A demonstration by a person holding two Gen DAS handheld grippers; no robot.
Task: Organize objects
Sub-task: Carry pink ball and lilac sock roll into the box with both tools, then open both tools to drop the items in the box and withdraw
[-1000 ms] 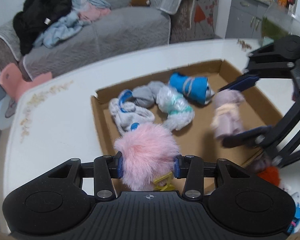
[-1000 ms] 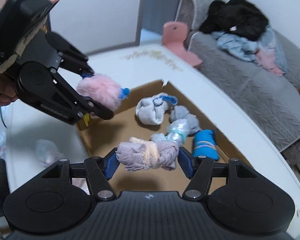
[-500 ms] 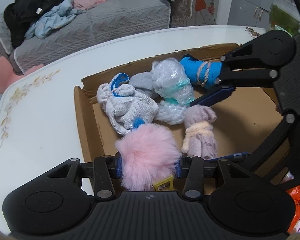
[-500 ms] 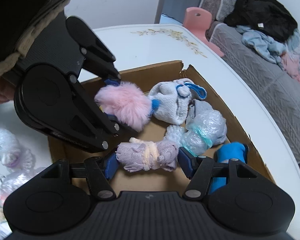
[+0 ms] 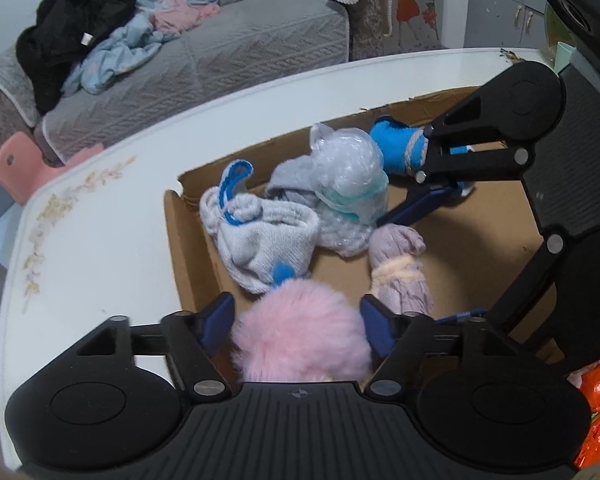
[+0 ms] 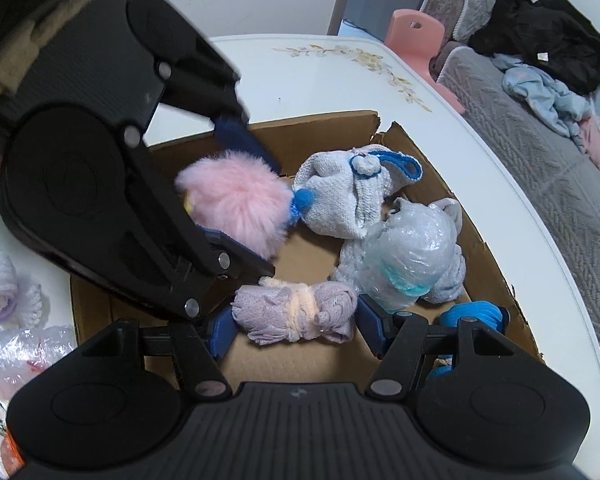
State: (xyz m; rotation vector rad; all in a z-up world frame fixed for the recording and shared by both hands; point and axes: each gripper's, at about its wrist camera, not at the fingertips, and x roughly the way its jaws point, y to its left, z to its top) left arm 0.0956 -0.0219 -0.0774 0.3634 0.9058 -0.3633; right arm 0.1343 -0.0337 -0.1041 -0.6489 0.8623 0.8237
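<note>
We're releasing: left gripper spread around fluffy pink pompom, right gripper loose beside lilac knotted cloth bundle, both in the cardboard box; wrapped items wait outside.

A box sits on the counter; bundles lie inside it, a sofa behind.

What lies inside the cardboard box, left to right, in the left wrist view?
Grey knit sock bundle → plastic-wrapped bundle → blue sock roll. The pink pompom and lilac bundle are left out since they overlap that order.
</note>
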